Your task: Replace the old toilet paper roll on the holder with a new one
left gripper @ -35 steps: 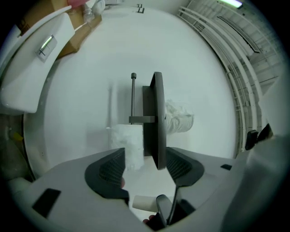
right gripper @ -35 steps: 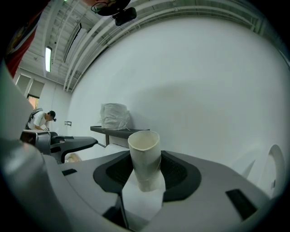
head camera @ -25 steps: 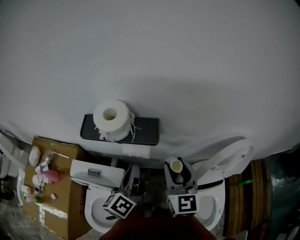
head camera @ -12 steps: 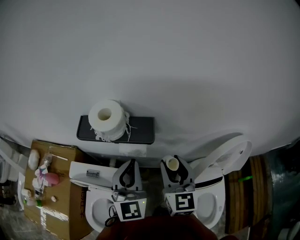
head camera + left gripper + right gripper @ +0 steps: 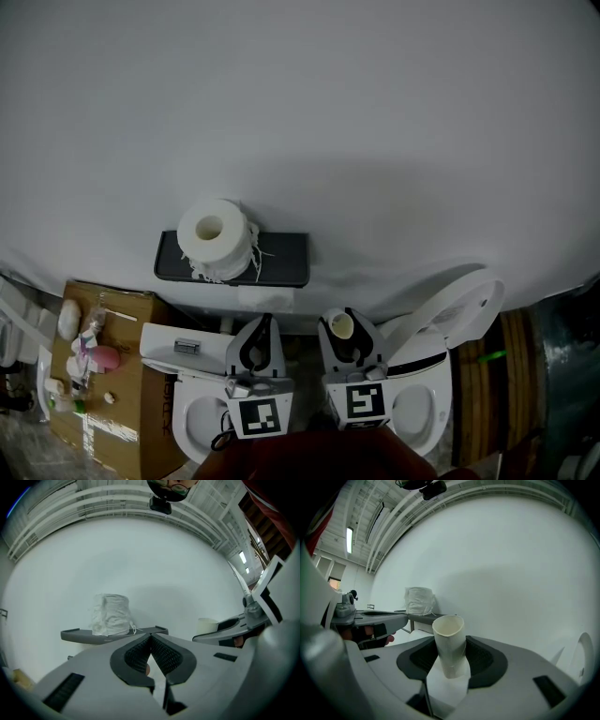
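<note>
One full white toilet paper roll [image 5: 217, 239], ragged at its edges, is standing on end on the black shelf [image 5: 286, 260] in the head view. A cardboard box [image 5: 127, 422] at the left is carrying small items on top.

In the left gripper view, the left gripper [image 5: 150, 639] is pressing its fingers together on nothing.

In the right gripper view, the right gripper [image 5: 449, 660] is clamping its fingers on an upright bare cardboard tube [image 5: 450, 641].

Your stock by surface:
- toilet paper roll [image 5: 217, 238]: soft white paper, ragged edge
- shelf [image 5: 286, 261]: dark, matt, plastic-looking
- core tube [image 5: 449, 644]: smooth pale cardboard
- your right gripper [image 5: 451, 656]: matt grey plastic, with black ribbed pads [image 5: 483, 659]
- toilet lid [image 5: 464, 314]: glossy white
- box [image 5: 131, 375]: brown cardboard
</note>
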Demonstrator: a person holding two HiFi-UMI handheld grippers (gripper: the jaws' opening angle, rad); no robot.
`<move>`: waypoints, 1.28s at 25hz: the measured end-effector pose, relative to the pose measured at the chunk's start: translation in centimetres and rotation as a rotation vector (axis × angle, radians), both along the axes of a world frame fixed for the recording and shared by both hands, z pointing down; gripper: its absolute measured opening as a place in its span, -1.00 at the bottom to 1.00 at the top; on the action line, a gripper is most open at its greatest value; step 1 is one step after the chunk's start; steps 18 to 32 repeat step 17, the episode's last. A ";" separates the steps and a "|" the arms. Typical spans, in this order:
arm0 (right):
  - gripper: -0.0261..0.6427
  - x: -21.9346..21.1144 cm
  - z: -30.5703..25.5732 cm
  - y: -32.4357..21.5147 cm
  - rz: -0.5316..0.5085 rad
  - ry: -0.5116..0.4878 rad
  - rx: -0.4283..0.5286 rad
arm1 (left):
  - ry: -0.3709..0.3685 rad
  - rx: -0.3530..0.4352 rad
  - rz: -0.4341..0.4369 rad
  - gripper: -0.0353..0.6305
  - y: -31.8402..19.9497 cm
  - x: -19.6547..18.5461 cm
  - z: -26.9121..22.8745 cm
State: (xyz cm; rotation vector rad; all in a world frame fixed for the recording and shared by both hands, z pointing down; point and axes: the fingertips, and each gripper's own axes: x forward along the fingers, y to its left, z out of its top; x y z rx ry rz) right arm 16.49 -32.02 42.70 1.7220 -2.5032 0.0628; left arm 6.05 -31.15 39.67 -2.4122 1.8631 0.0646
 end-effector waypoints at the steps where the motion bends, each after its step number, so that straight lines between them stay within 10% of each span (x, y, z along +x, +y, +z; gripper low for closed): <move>1: -0.35 0.0 0.0 0.0 0.000 -0.004 -0.002 | 0.005 -0.002 0.000 -0.84 0.0 -0.1 0.0; 32: -0.35 0.0 0.1 -0.5 -0.010 0.011 0.008 | 0.041 -0.029 -0.030 -0.84 -0.7 -1.0 0.6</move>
